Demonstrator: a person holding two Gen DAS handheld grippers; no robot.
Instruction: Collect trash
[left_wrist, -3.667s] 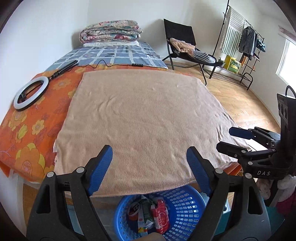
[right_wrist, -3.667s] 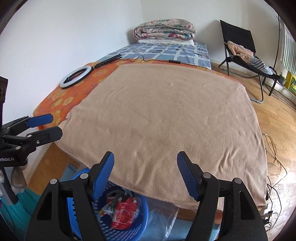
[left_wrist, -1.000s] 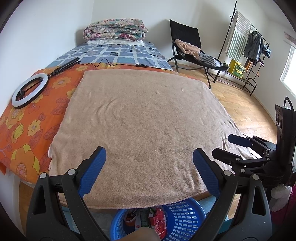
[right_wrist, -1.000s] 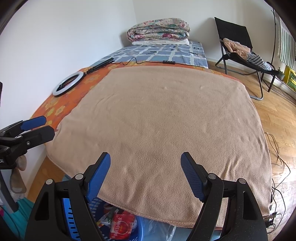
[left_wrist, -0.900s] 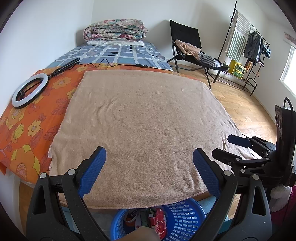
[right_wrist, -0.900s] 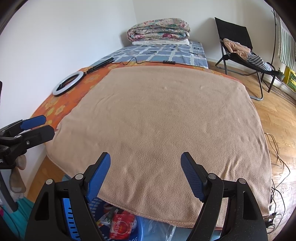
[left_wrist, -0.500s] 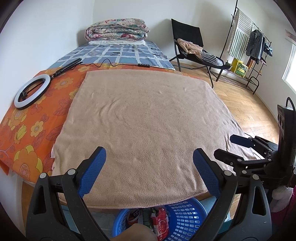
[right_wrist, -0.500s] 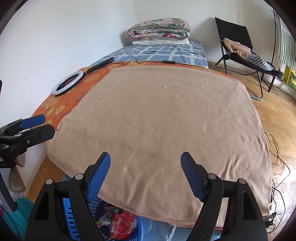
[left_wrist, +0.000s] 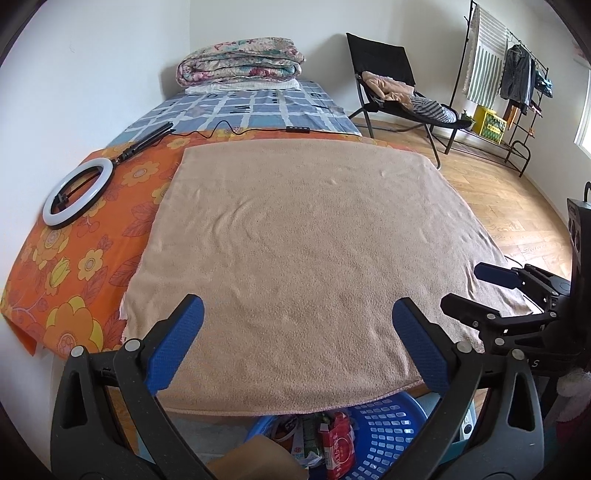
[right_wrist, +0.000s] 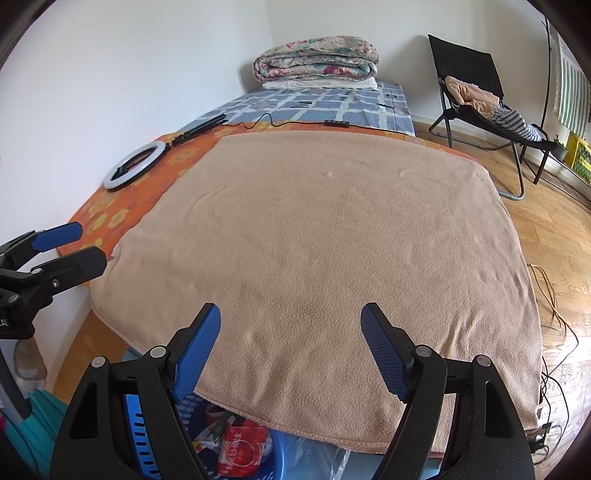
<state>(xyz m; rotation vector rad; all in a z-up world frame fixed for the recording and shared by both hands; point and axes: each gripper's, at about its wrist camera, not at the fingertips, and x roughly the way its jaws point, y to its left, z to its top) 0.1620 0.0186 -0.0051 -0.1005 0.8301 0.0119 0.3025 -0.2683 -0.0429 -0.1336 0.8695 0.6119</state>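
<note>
A: Where do we stand with the trash?

B: We hold both tools above the near edge of the tan blanket (left_wrist: 295, 236). The left gripper (left_wrist: 299, 332) has its blue pads spread wide with nothing between them, and the right gripper (right_wrist: 291, 343) is likewise spread and empty.

A: And the trash itself?

B: It lies below and behind our fingertips, in the one blue basket (left_wrist: 384, 435) on the floor, half tucked under the blanket's hanging edge. We see a red packet (left_wrist: 338, 448) standing roughly upright with its long side vertical, and beside it some green and white wrappers (left_wrist: 308, 435). The basket's rim hides part of the pile, so we cannot give a firm count, perhaps three or four pieces.

A: Anything left on the bed to pick up?

B: We find no trash on the blanket. One ring light (left_wrist: 77, 195) with its cable rests on the orange flowered sheet (left_wrist: 74, 266) to our left, and one folded quilt (left_wrist: 240, 61) sits at the far end; we judge neither to be trash.

A: Which hand is nearer the basket?

B: The basket sits between the two grippers, so we cannot say which is nearer; either hand would have to drop down and back toward us.
</note>
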